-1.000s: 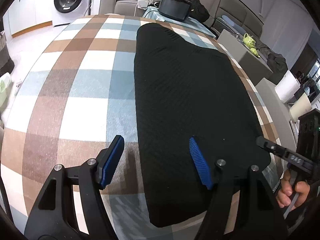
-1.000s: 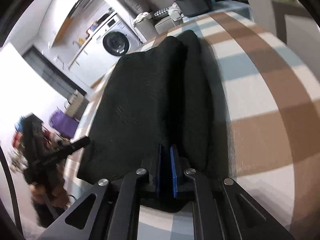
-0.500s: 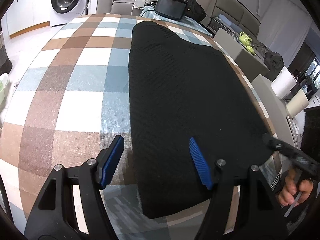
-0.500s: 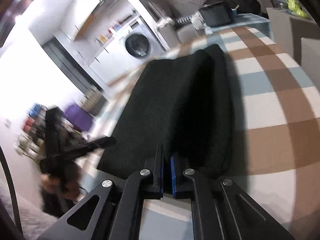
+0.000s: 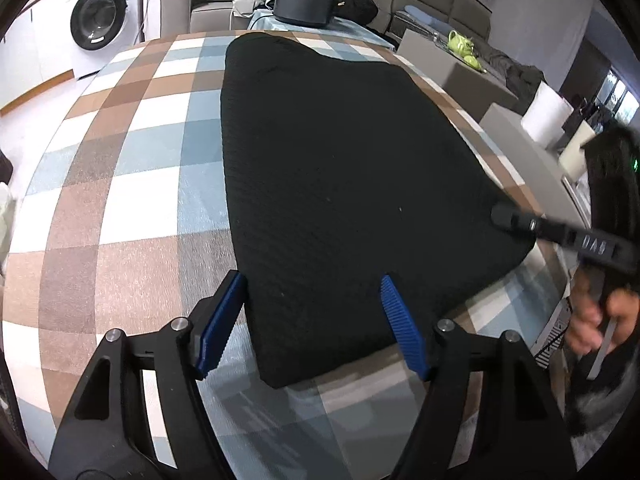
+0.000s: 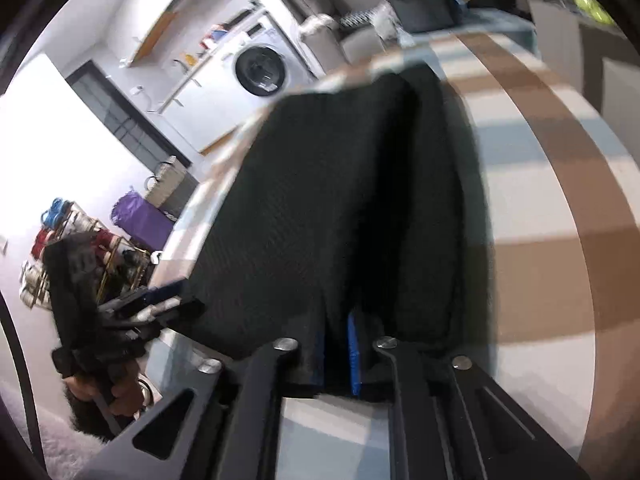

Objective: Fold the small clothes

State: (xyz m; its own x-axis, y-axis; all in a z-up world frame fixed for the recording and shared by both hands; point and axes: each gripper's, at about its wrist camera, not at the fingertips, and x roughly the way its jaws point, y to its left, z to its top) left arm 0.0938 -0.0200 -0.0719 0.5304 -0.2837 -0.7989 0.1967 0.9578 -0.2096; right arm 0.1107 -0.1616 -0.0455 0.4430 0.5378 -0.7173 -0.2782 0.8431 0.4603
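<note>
left gripper [image 5: 312,320] jaws opening, wide over near edge of black garment [image 5: 344,184]; right gripper [image 6: 336,344] jaws opening, garment's near right hem between pads.

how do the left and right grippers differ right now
The left gripper has its blue fingers spread wide, astride the near left corner of the black garment and not pinching it; the right gripper has its fingers nearly together, clamped on a raised fold of that garment. The left one's jaws are opening; the right one's are easing open slightly, cloth between them. Both have blue ribbed pads, point downward at the checked tablecloth.
</note>
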